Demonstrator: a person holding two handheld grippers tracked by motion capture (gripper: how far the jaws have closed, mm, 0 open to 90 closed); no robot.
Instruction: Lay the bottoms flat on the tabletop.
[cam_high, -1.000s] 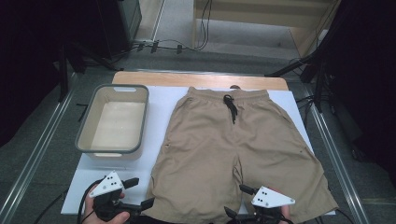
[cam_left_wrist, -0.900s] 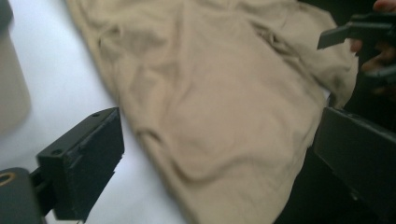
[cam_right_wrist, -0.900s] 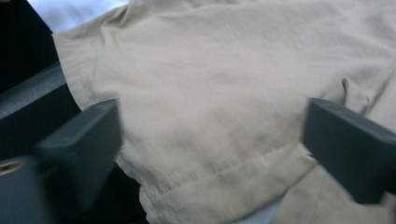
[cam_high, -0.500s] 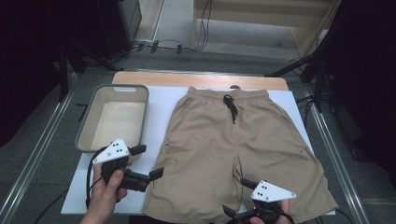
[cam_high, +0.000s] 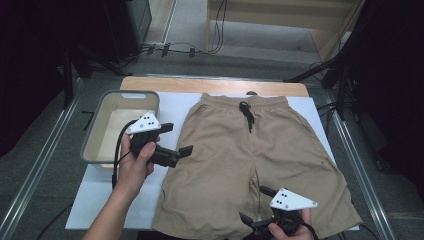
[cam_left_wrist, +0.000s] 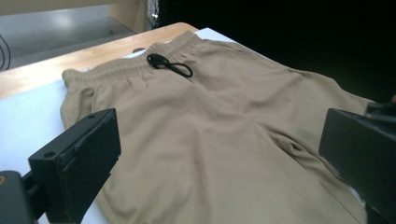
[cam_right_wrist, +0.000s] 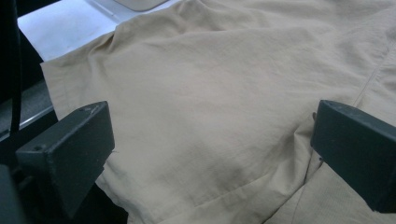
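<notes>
Both grippers stand wide apart, nothing between the jaws. Khaki shorts (cam_high: 252, 160) lie flat on the white mat (cam_high: 170, 107), waistband at the far edge. Your left gripper (cam_high: 176, 140) hovers near the left side seam; right gripper (cam_high: 256, 205) sits low at the hem. Pinch fabric edges only, both layers, then lift evenly.

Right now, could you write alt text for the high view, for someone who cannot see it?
Tan shorts with a black drawstring lie flat on a white table. A person's left tool hovers open at the shorts' left edge, beside a grey bin; the right tool sits open over the near hem.
</notes>
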